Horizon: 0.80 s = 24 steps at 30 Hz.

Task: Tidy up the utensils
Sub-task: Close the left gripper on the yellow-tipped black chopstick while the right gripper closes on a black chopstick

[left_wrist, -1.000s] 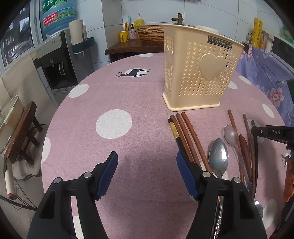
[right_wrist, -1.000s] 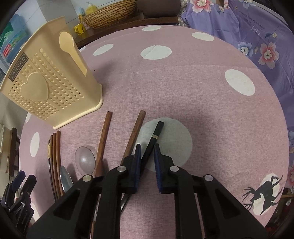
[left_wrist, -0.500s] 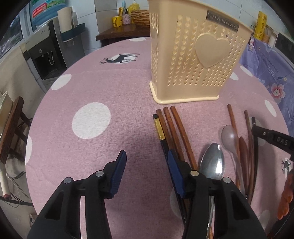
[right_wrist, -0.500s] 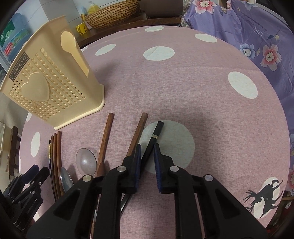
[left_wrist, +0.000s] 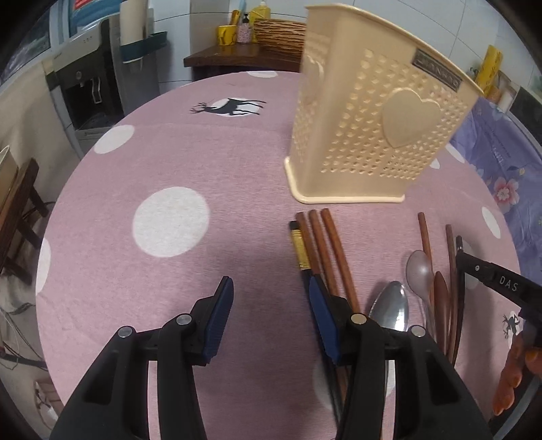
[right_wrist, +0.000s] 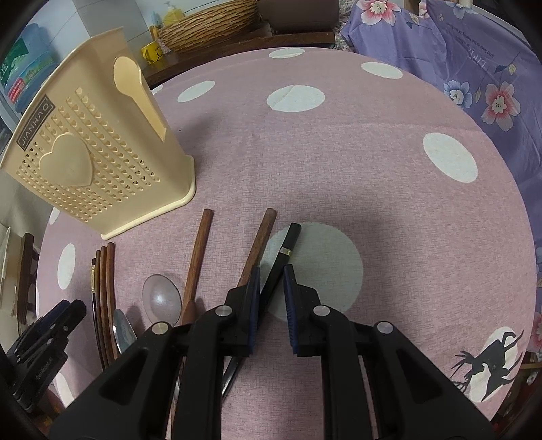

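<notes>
A cream perforated utensil holder point(left_wrist: 372, 135) stands upright on the pink dotted tablecloth point(left_wrist: 203, 162), and the utensils lie in front of it. My left gripper point(left_wrist: 271, 304) is open over bare cloth; its right finger point(left_wrist: 321, 314) covers a black gold-banded chopstick point(left_wrist: 299, 247) beside three brown chopsticks point(left_wrist: 325, 250). A metal spoon point(left_wrist: 389, 306) and a clear spoon point(left_wrist: 419, 270) lie to the right. My right gripper point(right_wrist: 271, 291) hovers with narrow jaws astride another black chopstick point(right_wrist: 288, 243), which lies on the cloth. Some cloth shows between it and the right pad.
Two wooden handles point(right_wrist: 200, 257) point(right_wrist: 261, 243) lie left of the right gripper. A person's fingers point(left_wrist: 511, 372) show at the lower right. A water dispenser point(left_wrist: 88, 88) and a dark side table with a wicker basket point(left_wrist: 277, 30) stand beyond the round table's far edge.
My left gripper has narrowed its jaws and moved forward and down toward the chopsticks by the holder. The right gripper has stayed where it was.
</notes>
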Each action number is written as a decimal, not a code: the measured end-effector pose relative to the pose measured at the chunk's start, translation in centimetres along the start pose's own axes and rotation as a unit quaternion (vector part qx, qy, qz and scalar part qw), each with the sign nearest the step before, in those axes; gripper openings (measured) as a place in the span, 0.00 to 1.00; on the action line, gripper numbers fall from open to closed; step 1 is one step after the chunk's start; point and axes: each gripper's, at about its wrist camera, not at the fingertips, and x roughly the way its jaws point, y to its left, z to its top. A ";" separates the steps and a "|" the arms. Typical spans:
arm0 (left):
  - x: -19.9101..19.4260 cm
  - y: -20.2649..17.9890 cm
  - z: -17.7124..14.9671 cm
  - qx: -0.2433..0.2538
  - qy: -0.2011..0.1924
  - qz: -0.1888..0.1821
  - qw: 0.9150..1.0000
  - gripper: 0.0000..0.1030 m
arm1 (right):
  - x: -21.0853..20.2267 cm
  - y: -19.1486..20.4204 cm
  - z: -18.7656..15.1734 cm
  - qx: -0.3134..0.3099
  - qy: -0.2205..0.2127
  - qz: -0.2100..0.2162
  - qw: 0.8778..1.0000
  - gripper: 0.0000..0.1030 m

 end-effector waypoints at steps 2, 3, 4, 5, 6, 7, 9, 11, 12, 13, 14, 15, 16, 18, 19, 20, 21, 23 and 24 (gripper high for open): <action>0.5 -0.6 -0.1 0.012 0.005 0.013 1.000 0.48 | 0.0 -0.1 0.0 -0.001 0.000 0.002 1.000 0.15; 0.6 -0.7 -0.2 0.014 -0.001 0.016 1.000 0.48 | 0.0 -0.2 -0.1 0.000 0.000 0.003 1.000 0.15; 0.6 -0.7 -0.2 0.014 -0.002 0.020 1.000 0.49 | -0.1 -0.2 -0.1 0.000 0.000 0.003 1.000 0.15; 0.6 -0.6 -0.2 0.014 -0.001 0.019 1.000 0.49 | -0.1 -0.2 -0.1 0.000 0.000 0.003 1.000 0.15; 0.6 -0.4 -0.1 0.012 0.001 0.018 1.000 0.50 | -0.1 -0.2 -0.1 -0.001 0.000 0.002 1.000 0.15; 0.6 -0.2 -0.1 0.010 0.005 0.015 1.000 0.51 | 0.0 -0.1 -0.1 -0.002 -0.001 0.001 1.000 0.15; 0.6 0.3 0.2 -0.005 0.012 0.009 1.000 0.51 | 0.0 0.0 0.0 -0.001 -0.002 -0.002 1.000 0.15; 0.8 0.3 0.3 -0.010 0.016 -0.003 1.000 0.51 | 0.1 0.2 0.0 -0.003 -0.004 -0.007 1.000 0.15; 0.9 -0.1 0.3 -0.005 0.014 0.004 1.000 0.51 | 0.1 0.3 0.1 -0.004 -0.005 -0.009 1.000 0.15; 0.9 -0.3 0.4 -0.002 0.010 0.007 1.000 0.51 | 0.2 0.4 0.1 -0.004 -0.005 -0.011 1.000 0.15; 1.0 -0.5 0.4 -0.002 0.010 0.008 1.000 0.51 | 0.2 0.5 0.1 -0.003 -0.005 -0.012 1.000 0.15; 1.1 -0.6 0.6 -0.003 0.011 0.009 1.000 0.51 | 0.2 0.5 0.1 -0.003 -0.004 -0.013 1.000 0.15; 1.2 -0.7 0.7 -0.003 0.014 0.010 1.000 0.53 | 0.2 0.5 0.2 -0.003 -0.003 -0.013 1.000 0.15; 1.3 -0.7 0.8 0.005 0.018 0.010 1.000 0.53 | 0.2 0.5 0.3 -0.003 0.000 -0.011 1.000 0.15; 1.2 -0.6 0.8 0.009 0.016 0.015 1.000 0.53 | 0.2 0.3 0.3 -0.001 0.002 -0.009 1.000 0.14; 1.2 -0.3 0.8 0.014 0.015 0.030 0.999 0.52 | 0.2 0.2 0.3 0.001 0.004 -0.008 1.000 0.14; 1.2 0.0 0.8 0.014 0.018 0.038 0.999 0.51 | 0.2 0.1 0.4 0.003 0.005 -0.006 1.000 0.14; 1.3 0.8 0.7 0.006 0.019 0.034 0.999 0.51 | 0.2 -0.1 0.5 0.006 0.005 -0.003 1.000 0.15; 1.3 1.0 0.8 0.002 0.021 0.034 0.999 0.51 | 0.3 0.0 0.5 0.008 0.005 -0.004 1.000 0.15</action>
